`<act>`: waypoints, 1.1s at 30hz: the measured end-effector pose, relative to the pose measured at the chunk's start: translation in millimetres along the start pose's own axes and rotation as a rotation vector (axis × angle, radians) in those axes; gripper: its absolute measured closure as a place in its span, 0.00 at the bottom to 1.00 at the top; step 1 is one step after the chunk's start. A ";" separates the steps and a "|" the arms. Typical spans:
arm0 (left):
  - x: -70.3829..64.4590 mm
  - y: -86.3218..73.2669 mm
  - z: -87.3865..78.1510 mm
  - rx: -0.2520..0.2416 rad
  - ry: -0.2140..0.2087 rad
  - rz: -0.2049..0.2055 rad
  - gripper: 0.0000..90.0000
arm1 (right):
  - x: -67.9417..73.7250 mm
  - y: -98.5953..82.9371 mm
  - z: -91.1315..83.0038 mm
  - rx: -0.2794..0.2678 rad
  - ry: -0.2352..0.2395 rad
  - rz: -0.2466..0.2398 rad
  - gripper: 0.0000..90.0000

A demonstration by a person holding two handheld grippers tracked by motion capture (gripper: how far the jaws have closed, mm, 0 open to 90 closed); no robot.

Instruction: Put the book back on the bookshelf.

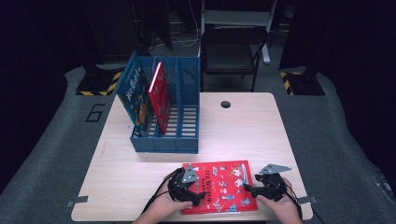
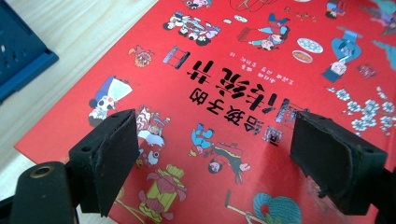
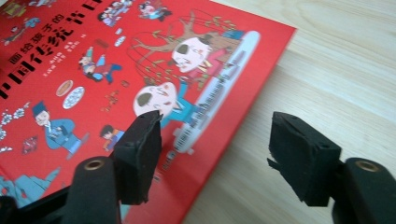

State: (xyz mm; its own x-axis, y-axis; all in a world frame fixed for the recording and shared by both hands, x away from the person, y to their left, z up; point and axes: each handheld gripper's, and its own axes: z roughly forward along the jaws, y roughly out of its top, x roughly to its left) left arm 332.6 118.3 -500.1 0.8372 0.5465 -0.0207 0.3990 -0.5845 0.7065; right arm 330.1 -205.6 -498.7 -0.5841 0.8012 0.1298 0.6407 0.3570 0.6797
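We hold the left gripper [image 1: 198, 196] and right gripper [image 1: 248, 190], jaws spread, over the red book [image 1: 219, 186] lying flat at the table's [image 1: 243, 130] near edge. Next, we judge, comes pinching its edges and lifting it toward the blue rack [image 1: 163, 144] beyond.

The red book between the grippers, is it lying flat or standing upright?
Lying flat. The red book rests cover-up on the table, its whole front cover showing in the high view.
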 end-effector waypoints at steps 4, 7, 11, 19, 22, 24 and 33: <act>3.9 0.3 -3.6 0.005 -0.004 -0.027 0.23 | -3.8 -0.5 -2.7 0.004 0.001 -0.008 0.42; 7.4 0.6 -6.3 0.012 -0.010 -0.050 0.27 | -3.0 -0.1 -2.8 0.007 -0.003 -0.018 0.42; 15.4 1.2 -12.9 0.036 -0.049 -0.117 0.30 | -3.3 -0.3 -2.6 -0.001 -0.004 -0.032 0.43; 26.3 -8.3 -26.0 0.068 -0.003 -0.154 0.33 | 1.4 1.4 -3.8 0.017 -0.008 -0.059 0.48; 27.4 -11.7 -26.2 0.081 -0.001 -0.174 0.33 | 1.3 1.6 -3.8 0.017 -0.007 -0.067 0.49; 27.4 -14.2 -25.5 0.105 -0.014 -0.174 0.32 | 1.1 1.6 -3.8 0.017 -0.004 -0.067 0.49; 24.2 -21.0 -23.8 0.127 -0.068 -0.191 0.28 | 1.1 1.1 -4.5 -0.003 -0.027 -0.058 0.49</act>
State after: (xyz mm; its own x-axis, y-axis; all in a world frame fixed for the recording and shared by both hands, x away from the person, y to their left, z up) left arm 335.6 158.2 -498.6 0.7632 0.6156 -0.1962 0.5932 -0.5473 0.5904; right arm 328.0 -206.5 -494.6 -0.6068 0.7918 0.0704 0.6044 0.4020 0.6878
